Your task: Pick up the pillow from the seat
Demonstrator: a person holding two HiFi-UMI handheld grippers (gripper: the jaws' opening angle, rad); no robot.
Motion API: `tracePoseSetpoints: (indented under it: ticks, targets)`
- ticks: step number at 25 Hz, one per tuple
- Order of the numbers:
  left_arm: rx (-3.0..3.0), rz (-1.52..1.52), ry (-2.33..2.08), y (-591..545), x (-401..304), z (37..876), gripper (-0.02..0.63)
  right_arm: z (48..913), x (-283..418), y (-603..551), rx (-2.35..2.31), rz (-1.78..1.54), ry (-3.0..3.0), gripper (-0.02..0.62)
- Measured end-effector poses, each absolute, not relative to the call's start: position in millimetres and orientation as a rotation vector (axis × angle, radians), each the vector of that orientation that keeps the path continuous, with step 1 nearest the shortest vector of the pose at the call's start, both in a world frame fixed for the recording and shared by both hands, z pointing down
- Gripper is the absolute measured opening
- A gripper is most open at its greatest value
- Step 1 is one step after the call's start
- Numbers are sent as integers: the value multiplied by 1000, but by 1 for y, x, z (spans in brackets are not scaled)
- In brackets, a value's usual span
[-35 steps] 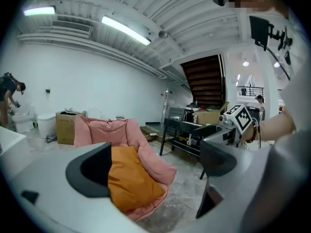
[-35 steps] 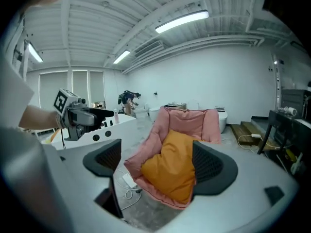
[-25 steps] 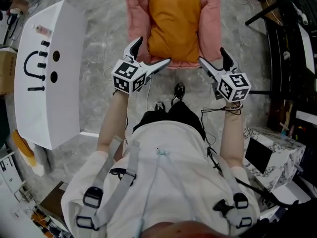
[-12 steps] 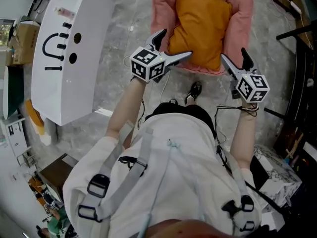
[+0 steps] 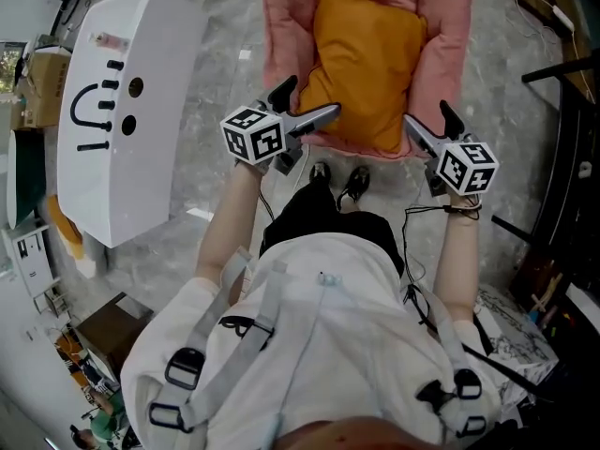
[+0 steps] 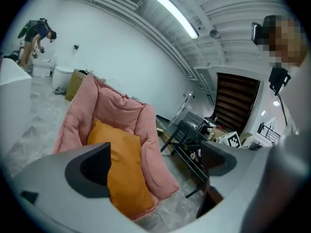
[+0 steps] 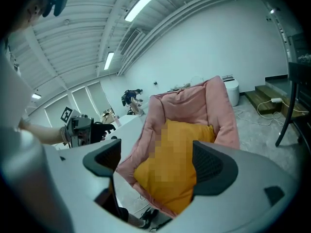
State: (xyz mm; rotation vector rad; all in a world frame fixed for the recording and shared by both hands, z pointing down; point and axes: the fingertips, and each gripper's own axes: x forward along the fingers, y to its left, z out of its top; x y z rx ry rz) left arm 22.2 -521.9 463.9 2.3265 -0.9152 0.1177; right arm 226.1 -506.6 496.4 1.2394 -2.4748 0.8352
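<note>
Head view, left gripper (image 5: pixel 309 100), right gripper (image 5: pixel 425 114), fingers (image 5: pixel 319 115) apart, off pillow (image 5: pixel 370 64)

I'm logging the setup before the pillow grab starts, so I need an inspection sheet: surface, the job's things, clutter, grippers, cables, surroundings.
Surface: grey marbled floor under everything.
Job's things: orange pillow lies in the pink seat, not gripped.
Clutter: cardboard box beside the white box at far left.
Grippers: left gripper and right gripper both have jaws apart with nothing between them, held at the seat's front edge.
Cables: thin cable hangs below the right gripper; white cable lies on the floor.
Surroundings: black frame at right; a person far off in the left gripper view.
</note>
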Motion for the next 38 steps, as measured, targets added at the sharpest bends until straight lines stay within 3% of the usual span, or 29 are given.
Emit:
tracePoseSetpoints:
  ticks: [21,31,38]
  targets:
    - [2165,408,-744,-632,1,654,566,660,229,-593,1195,1131,-2284,436]
    - [1991,504,-668,-650,-4,742,572,737,234,-617,1265,1560,-2214,436]
    - [1948,558,-643,-659,-1,777,577,779,232,-624,1235,1687,-2146,436]
